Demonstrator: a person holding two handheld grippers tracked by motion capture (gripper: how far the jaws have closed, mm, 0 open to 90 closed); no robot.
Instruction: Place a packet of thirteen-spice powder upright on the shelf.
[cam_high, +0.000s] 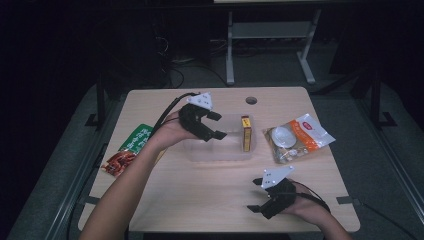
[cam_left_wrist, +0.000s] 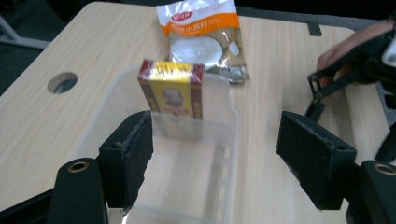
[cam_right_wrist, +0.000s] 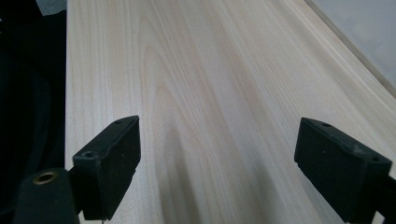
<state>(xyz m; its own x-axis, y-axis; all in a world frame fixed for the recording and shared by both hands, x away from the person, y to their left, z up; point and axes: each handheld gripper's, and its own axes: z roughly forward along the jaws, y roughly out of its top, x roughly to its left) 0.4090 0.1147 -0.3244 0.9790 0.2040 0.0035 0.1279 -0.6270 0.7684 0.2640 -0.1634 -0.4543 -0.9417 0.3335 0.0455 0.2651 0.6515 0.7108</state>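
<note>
— High view? 
— Fixed above the near edge, looking forward and down over the whole surface (cam_high: 210, 190).
— Left claw view? 
— Close over the tub (cam_left_wrist: 219, 140), facing the box (cam_left_wrist: 171, 93) and pouch (cam_left_wrist: 205, 37); both shared with high view.
— Right claw view? 
— Low and near, along bare wood (cam_right_wrist: 210, 93).
</note>
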